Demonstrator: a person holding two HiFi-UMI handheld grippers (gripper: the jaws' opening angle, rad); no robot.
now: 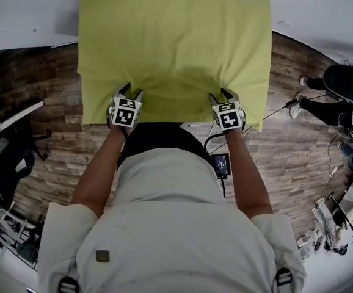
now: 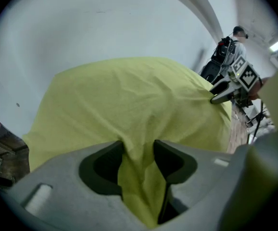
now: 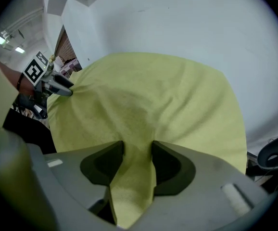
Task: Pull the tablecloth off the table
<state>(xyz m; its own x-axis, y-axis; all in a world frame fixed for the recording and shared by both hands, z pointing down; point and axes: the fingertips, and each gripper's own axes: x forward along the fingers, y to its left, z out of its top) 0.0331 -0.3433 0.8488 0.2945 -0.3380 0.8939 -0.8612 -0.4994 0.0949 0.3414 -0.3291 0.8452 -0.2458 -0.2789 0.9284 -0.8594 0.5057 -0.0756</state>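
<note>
A yellow-green tablecloth (image 1: pixel 173 47) lies spread over the surface and hides it, with its near edge hanging towards the person and a wood-plank floor (image 1: pixel 54 90) on either side. The left gripper (image 1: pixel 129 92) sits at the near left of the cloth, and its jaws are clamped on a pinched-up fold of fabric. The right gripper (image 1: pixel 223 95) sits at the near right, with its jaws likewise pressed together on a bunched fold. Both grippers point steeply down, and creases run across the cloth between them.
</note>
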